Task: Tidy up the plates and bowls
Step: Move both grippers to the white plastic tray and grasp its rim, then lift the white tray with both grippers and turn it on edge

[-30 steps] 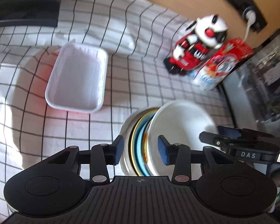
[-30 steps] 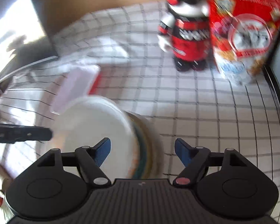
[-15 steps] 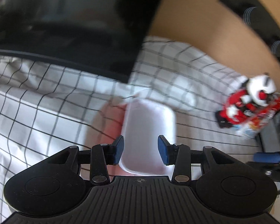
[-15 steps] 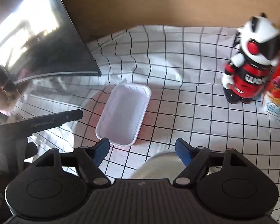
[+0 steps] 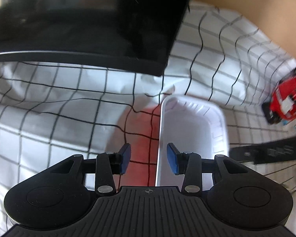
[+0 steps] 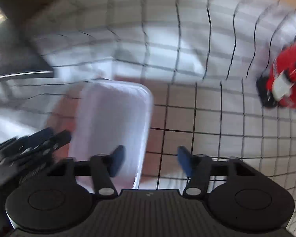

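Note:
A white rectangular tray (image 5: 193,132) lies on the checked tablecloth. My left gripper (image 5: 149,159) hangs open over the tray's left rim, which runs between its blue pads without touching them. In the blurred right wrist view the same tray (image 6: 112,126) sits low and left. My right gripper (image 6: 150,163) straddles the tray's right rim, its jaws closing, and the pads do not press on it. The other gripper (image 6: 29,144) shows dark at the tray's left side. The stack of plates and bowls is out of view.
A black monitor (image 5: 84,23) stands on the cloth behind the tray. A red and white toy robot (image 5: 286,104) stands at the right, also seen as the toy robot (image 6: 284,75) in the right wrist view. A wooden wall (image 5: 246,2) runs behind.
Both grippers left the stack of plates and bowls and swung left to the white tray, coming lower over it. The right jaws have narrowed.

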Tool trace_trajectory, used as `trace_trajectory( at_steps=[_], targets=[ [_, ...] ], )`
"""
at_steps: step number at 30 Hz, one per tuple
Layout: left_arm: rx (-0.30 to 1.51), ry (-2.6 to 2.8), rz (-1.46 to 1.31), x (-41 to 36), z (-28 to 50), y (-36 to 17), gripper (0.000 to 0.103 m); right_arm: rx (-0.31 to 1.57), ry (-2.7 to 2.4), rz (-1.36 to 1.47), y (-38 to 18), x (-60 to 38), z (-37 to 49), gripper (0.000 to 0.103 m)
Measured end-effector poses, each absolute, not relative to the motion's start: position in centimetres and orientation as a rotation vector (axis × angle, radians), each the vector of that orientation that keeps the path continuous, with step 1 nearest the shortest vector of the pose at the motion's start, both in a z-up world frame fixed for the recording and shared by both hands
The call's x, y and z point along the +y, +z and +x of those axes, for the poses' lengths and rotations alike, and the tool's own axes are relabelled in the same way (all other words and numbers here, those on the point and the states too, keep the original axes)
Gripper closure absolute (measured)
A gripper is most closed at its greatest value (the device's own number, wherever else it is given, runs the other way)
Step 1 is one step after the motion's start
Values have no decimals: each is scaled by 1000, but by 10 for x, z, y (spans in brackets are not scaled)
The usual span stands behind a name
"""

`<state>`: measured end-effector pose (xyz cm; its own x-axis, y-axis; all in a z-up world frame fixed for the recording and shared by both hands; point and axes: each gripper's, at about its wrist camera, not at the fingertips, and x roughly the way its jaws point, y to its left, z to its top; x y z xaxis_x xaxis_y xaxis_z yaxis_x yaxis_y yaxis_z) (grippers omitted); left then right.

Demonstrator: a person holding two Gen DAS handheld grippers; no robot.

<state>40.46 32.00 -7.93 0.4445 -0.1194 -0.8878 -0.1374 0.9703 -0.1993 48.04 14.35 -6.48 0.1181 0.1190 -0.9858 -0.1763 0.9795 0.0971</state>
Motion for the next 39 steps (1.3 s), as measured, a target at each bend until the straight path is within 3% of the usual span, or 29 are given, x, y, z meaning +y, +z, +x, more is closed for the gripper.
trace_trajectory(
  at_steps=[4, 5, 6, 7, 8, 12, 17, 24, 28, 32, 39],
  targets=[
    [1133, -2, -231, 311, 416, -99, 61, 1495, 162, 15, -98, 144, 490, 54],
    [1130, -8, -217, 308, 416, -101, 65, 1517, 181, 47, -103, 144, 490, 64],
    [1134, -16, -206, 305, 416, -103, 75, 1542, 208, 80, -107, 144, 489, 72],
    [1150, -32, -204, 302, 414, -106, 82, 1560, 230, 107, -110, 143, 487, 74],
    [1160, -50, -217, 301, 412, -108, 83, 1570, 256, 128, -110, 143, 483, 75],
    [1085, -40, -224, 301, 380, -75, 83, 1513, 354, 88, -80, 140, 450, 75],
    [917, -15, -230, 294, 328, 14, 84, 1373, 528, 85, -3, 116, 397, 75],
    [771, -106, -208, 227, 289, 97, 84, 1151, 627, 36, 92, 38, 343, 73],
    [786, -166, -157, 177, 279, 87, 84, 1123, 598, 13, 92, -9, 330, 72],
    [869, -213, -111, 137, 274, 46, 84, 1116, 530, -2, 51, -44, 316, 72],
    [1024, -223, -170, 133, 266, -6, 88, 1159, 546, 40, 6, -69, 306, 71]
  ],
)
